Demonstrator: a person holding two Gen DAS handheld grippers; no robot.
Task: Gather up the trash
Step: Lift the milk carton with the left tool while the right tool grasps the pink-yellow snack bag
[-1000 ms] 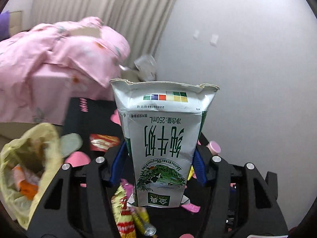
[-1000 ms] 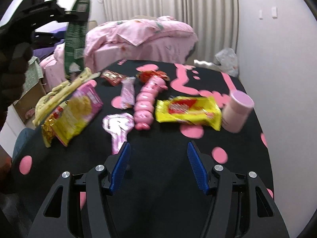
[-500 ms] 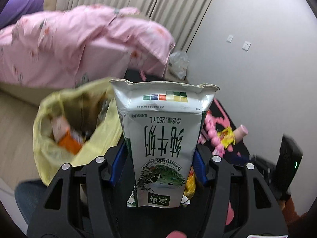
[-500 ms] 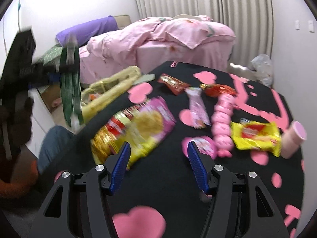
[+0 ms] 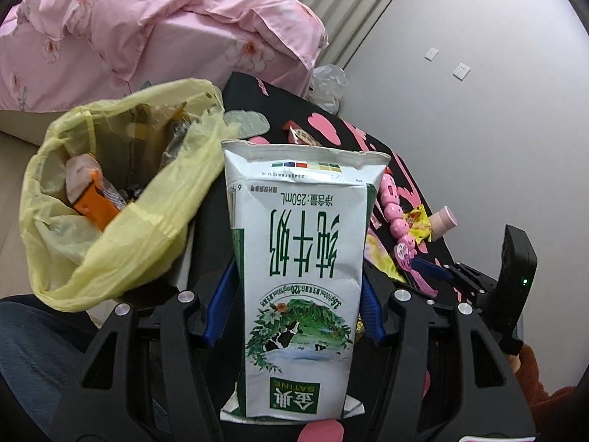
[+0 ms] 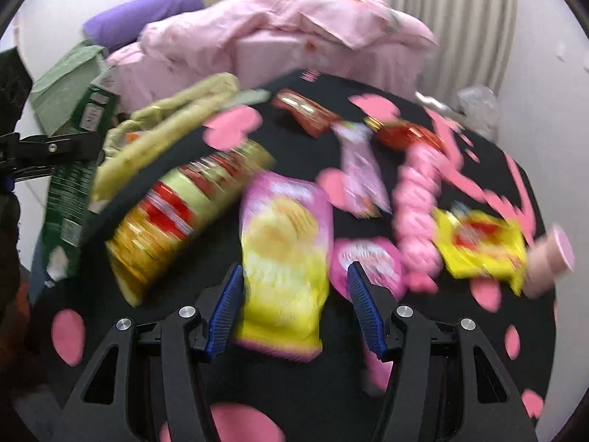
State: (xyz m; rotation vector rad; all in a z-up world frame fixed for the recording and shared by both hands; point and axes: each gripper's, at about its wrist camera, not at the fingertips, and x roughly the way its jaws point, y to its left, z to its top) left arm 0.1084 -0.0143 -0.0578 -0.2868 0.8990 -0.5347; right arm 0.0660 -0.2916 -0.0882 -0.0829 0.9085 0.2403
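The left tool (image 5: pixel 294 305) is clamped across the lower body of a flattened milk carton (image 5: pixel 298 258), held just right of the yellow trash bag (image 5: pixel 121 243). Light, creasable card, so mid-body suits. The right tool (image 6: pixel 294 305) stands apart above the chip packet (image 6: pixel 283 258) on the tabletop (image 6: pixel 460 386).

white-green milk carton (image 5: pixel 300 280) is held upside down; yellow trash bag (image 5: pixel 110 228) is positioned open at 10 o'clock.

Trash bag (image 5: pixel 110 191) left of carton (image 5: pixel 298 276) (wrappers inside)
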